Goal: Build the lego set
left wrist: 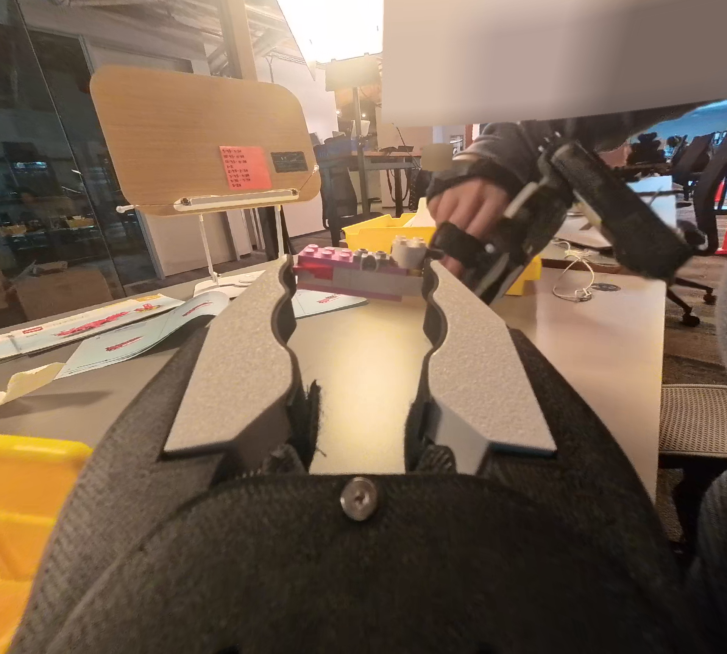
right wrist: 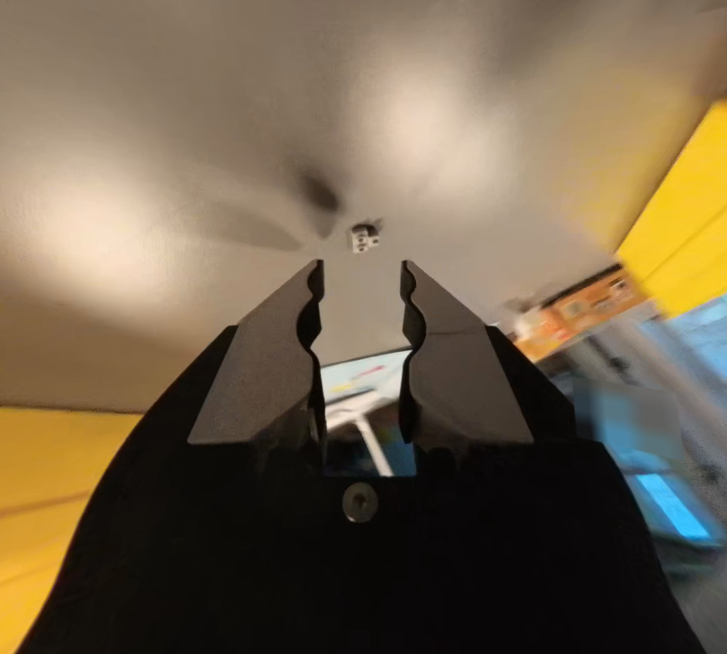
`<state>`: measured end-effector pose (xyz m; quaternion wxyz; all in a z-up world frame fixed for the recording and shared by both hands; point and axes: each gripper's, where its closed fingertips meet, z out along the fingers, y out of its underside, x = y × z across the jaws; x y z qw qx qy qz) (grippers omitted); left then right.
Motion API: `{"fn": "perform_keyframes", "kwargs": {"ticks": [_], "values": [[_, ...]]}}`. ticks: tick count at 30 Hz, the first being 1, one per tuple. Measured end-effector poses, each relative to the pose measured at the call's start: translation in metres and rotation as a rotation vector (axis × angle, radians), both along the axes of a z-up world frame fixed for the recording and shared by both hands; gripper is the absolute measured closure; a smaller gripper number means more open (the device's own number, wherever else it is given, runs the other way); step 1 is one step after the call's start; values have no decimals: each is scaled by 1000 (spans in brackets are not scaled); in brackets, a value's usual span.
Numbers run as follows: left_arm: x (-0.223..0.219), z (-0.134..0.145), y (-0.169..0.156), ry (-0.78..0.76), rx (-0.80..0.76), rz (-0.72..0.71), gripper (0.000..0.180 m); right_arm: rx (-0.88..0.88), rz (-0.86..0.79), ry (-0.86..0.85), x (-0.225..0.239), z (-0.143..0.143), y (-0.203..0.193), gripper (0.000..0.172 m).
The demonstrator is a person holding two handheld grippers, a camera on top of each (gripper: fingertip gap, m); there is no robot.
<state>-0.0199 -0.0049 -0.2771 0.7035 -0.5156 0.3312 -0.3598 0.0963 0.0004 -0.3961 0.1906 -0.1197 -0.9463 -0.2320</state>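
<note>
Left gripper (left wrist: 358, 281) clamped on pink-and-grey brick block (left wrist: 354, 275) above table (left wrist: 590, 340), right gripper (right wrist: 362, 265) partly open, bare, pointing at small grey brick (right wrist: 364, 238).

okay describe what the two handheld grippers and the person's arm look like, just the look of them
The left gripper has flat, grainy light-grey fingers with wavy dark inner pads, on a black woven-textured body with one silver screw. The right gripper has the same wavy finger shape but looks dark grey to black, with a dark screw. Seen from the left camera, it is black with pale parts, and the hand on it wears a dark grey sleeve.
</note>
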Motion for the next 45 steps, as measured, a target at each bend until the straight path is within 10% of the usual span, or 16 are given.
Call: {"fn": "perform_keyframes", "kwargs": {"ticks": [6,12,22,45], "values": [[1,0,0,0,-2,-2,117,-625,-742,235,-2,6,-17,130],[1,-1,0,4,-3,0,117,-827,-901,222,-4,-8,-16,119],[0,0,0,-3,-9,-7,116,-1018,-1065,95,15,-8,-40,132],[1,-1,0,-3,-19,-19,117,-976,-976,372,-2,-8,-6,145]]}}
